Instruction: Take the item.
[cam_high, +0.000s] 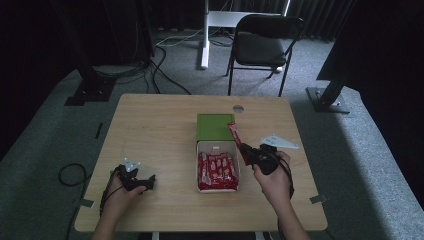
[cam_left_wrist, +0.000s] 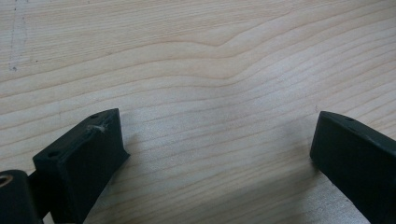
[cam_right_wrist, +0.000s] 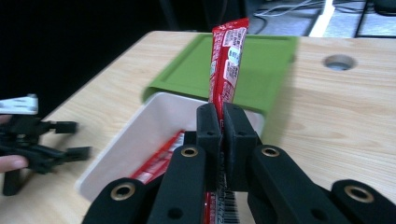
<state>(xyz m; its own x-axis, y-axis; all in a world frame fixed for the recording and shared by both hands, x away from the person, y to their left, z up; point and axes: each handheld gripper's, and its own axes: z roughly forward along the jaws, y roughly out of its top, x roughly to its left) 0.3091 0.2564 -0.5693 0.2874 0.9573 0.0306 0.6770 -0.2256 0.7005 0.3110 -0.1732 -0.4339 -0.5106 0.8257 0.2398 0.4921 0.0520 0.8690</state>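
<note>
A white box (cam_high: 216, 146) (cam_right_wrist: 154, 122) in the middle of the table holds several red snack bars (cam_high: 218, 171); its green lid (cam_high: 214, 126) (cam_right_wrist: 261, 60) lies just behind it. My right gripper (cam_high: 243, 148) (cam_right_wrist: 222, 114) is shut on one red bar (cam_high: 234, 132) (cam_right_wrist: 227, 60), which sticks up past the jaws above the box's right side. My left gripper (cam_high: 148, 183) (cam_left_wrist: 219, 140) rests on the table at the left, jaws open over bare wood; it also appears at the left of the right gripper view as the left gripper (cam_right_wrist: 77, 140).
A round cable hole (cam_high: 238, 108) (cam_right_wrist: 339, 61) sits near the table's far edge. Beyond the table stand a black folding chair (cam_high: 262, 42) and a white stand leg (cam_high: 204, 35). Cables lie on the floor at left.
</note>
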